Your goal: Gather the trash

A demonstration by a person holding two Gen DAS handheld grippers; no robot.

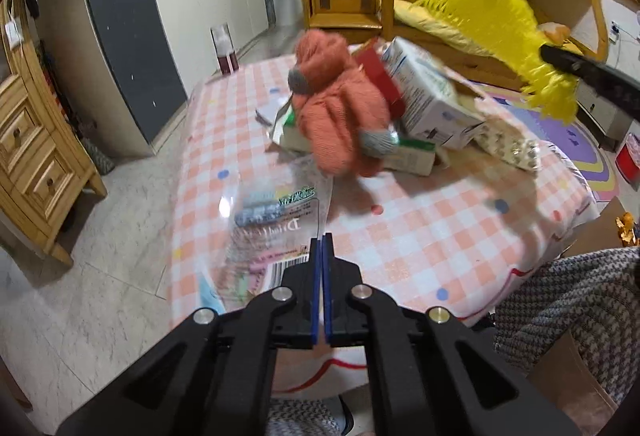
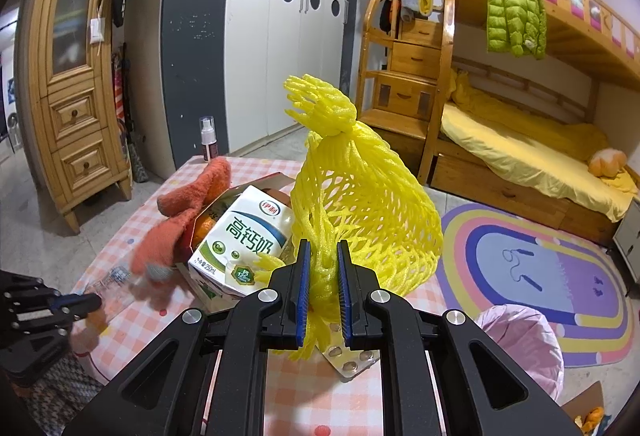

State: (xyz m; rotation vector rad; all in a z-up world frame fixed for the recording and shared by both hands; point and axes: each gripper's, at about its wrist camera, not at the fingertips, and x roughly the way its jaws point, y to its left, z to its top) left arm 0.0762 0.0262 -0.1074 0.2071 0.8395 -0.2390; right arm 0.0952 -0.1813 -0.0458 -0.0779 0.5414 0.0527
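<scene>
My left gripper (image 1: 322,241) is shut, its blue pads pinching the edge of a clear printed plastic wrapper (image 1: 272,232) just above the checked tablecloth (image 1: 440,236). The right wrist view shows that gripper (image 2: 94,302) at the left edge with the wrapper (image 2: 114,278). My right gripper (image 2: 322,248) is shut on a yellow foam net (image 2: 360,204), held up over the table; the net (image 1: 500,20) shows in the left wrist view too. A pile lies behind: an orange sock (image 1: 340,108), a white milk carton (image 2: 244,236), a red box (image 1: 376,72) and a blister pack (image 2: 352,360).
A pink-lined bin (image 2: 524,340) stands on the floor right of the table. A spray bottle (image 2: 208,138) is at the table's far corner. A wooden cabinet (image 2: 76,96), wardrobe and bunk bed (image 2: 520,140) ring the room. A houndstooth cloth (image 1: 568,300) hangs at the near edge.
</scene>
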